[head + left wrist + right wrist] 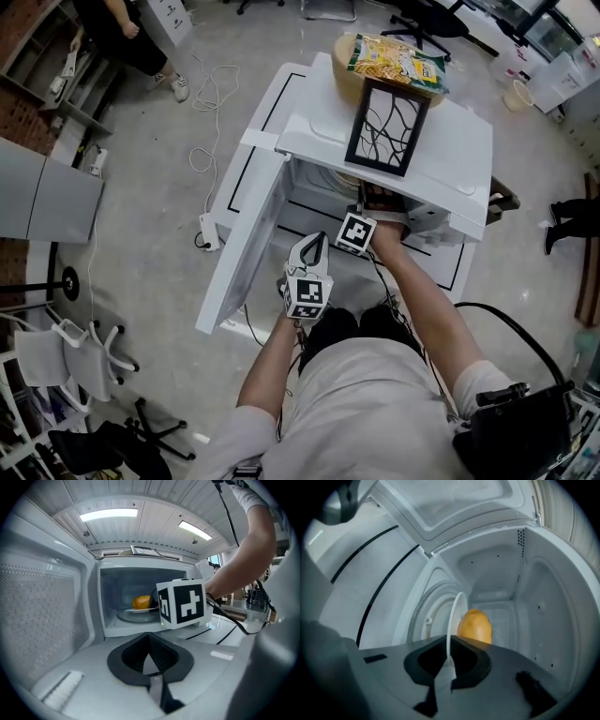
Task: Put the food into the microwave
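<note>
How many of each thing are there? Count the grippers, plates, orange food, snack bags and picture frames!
Grippers: 2, the left gripper and the right gripper
Plate: 1
Orange food: 1
Snack bag: 1
Picture frame: 1
Total: 6

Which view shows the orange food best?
Right gripper view: close-up of the orange food on the plate held in the right gripper. Left gripper view shows it small, inside the microwave. Head view hides it.

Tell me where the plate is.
In the right gripper view, the plate is inside the microwave, its rim pinched by the right gripper, with the food on it.
</note>
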{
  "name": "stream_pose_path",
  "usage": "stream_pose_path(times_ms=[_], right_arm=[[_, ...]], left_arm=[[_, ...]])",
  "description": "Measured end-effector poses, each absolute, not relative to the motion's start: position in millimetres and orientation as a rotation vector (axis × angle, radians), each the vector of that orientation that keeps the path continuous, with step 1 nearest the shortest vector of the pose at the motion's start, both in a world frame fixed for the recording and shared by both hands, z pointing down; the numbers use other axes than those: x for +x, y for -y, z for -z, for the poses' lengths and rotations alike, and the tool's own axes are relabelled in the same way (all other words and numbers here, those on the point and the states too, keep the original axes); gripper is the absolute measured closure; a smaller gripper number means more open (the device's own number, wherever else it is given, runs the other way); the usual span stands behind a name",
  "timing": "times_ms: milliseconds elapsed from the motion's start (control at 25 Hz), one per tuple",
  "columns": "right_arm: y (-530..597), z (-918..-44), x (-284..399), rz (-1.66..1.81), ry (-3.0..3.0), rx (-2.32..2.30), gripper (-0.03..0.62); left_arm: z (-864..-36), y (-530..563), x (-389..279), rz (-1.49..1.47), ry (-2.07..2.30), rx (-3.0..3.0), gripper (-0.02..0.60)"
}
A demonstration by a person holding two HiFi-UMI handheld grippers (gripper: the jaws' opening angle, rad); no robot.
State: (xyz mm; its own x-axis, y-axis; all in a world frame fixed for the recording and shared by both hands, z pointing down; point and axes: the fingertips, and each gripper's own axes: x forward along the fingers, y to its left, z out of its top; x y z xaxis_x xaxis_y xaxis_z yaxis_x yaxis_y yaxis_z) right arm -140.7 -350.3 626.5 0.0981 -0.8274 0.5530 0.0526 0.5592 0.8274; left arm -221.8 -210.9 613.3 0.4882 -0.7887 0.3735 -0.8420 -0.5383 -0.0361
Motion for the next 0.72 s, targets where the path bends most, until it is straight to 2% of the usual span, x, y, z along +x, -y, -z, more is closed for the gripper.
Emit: stream_pose_path(times_ms=[360, 720], right_arm=[[368, -633, -141, 0.668, 1.368, 0.781, 0.566], [359, -619, -157, 0.318, 1.664, 0.852, 0.449]], left_arm=[[-619, 201, -212, -0.536, 1.332, 2.575, 0.575], [-626, 192, -193, -0.555, 1.198, 2.603, 0.575]])
